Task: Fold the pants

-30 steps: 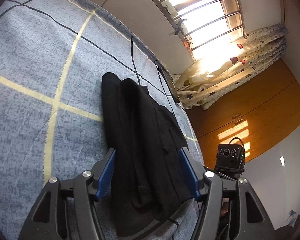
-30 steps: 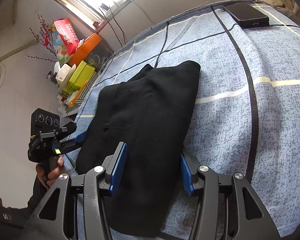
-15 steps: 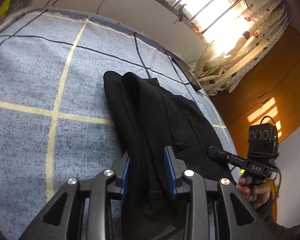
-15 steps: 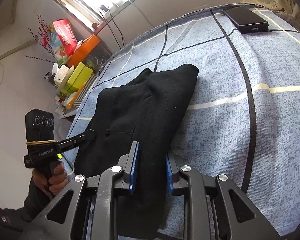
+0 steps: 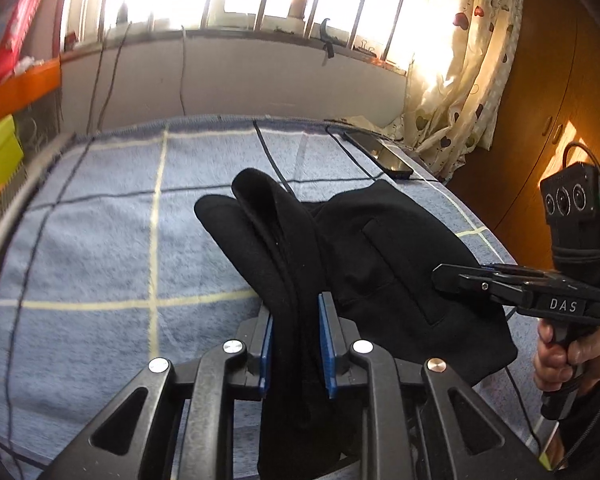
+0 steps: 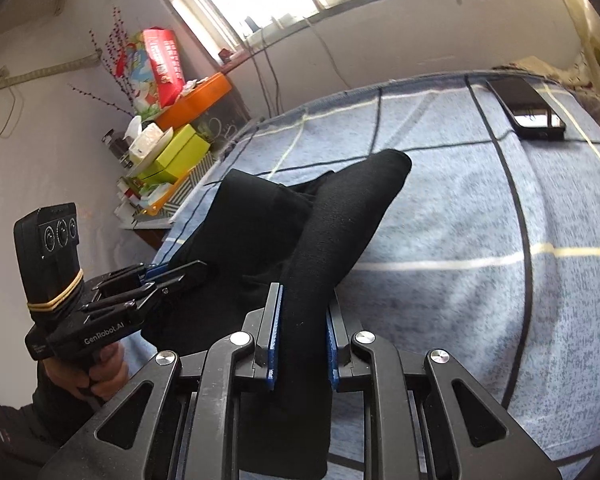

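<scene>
One pair of black pants (image 5: 384, 264), lying mid-frame on a bed covered by a blue checked blanket (image 5: 100, 248). Near edge of the pants is pulled up off the blanket in both wrist views, far part still resting on it.

Two claws. Left claw (image 5: 296, 340), bottom centre of the left view: blue pads closing, clamped on a thick ridge of black fabric that fills the gap between them. Right claw (image 6: 300, 338), bottom centre of the right view: same, closing and clamped on a raised fold of the pants (image 6: 340, 216).

Each claw also shows in the other view: right claw (image 5: 444, 276) at the right edge, tips against the fabric, jaw state hard to read from that side; left claw (image 6: 172, 274) at lower left, tips buried in cloth.

Two hands, one per handle: right hand (image 5: 568, 356) cut by the frame edge, left hand (image 6: 100, 376) partly behind the handle.

One dark phone (image 6: 528, 108) with a cable, upper right of the blanket.

Boxes on the shelf at upper left: one orange (image 6: 196, 100), one green (image 6: 180, 152), one red (image 6: 162, 64); smaller clutter there too blurred to count. One heart-print curtain (image 5: 472, 72), upper right. Waistband and leg ends of the pants cannot be made out; lower fabric hidden by the claw bodies.
</scene>
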### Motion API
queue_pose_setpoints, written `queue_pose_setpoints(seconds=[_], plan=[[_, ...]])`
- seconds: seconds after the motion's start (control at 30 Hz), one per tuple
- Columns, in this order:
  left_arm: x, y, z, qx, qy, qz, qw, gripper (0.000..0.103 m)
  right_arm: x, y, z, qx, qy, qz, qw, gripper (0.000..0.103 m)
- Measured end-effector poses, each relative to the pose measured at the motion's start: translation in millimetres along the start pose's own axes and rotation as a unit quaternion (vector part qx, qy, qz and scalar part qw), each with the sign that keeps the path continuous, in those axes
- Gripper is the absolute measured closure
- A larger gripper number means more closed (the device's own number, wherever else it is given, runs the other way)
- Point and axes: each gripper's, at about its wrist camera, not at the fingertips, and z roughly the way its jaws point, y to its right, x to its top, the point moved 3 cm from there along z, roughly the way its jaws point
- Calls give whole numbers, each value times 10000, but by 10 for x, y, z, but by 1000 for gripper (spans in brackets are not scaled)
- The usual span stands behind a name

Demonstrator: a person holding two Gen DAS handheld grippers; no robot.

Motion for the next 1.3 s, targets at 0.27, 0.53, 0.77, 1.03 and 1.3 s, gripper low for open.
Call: queue_pose_setpoints(seconds=[0.27, 0.53, 0.77, 1.03, 1.3], plan=[[140, -415, -198, 497, 247, -56, 9984, 81, 218, -360, 347, 186, -39, -297, 9994, 84], [221, -879, -191, 1035, 275, -131, 9942, 81, 406, -679, 868, 400, -153, -442, 9981, 84], [284, -1201, -121, 1288, 235, -195, 9912, 81, 493, -738, 1195, 578, -212, -349, 9975, 84], [70, -1387, 97, 1457, 64, -254, 9890, 79, 338, -466, 1441, 434, -545, -204, 9974, 80], [-47, -1527, 104, 1573, 19, -535, 9861, 66, 312, -394, 1400, -22, -590, -209, 9980, 67]])
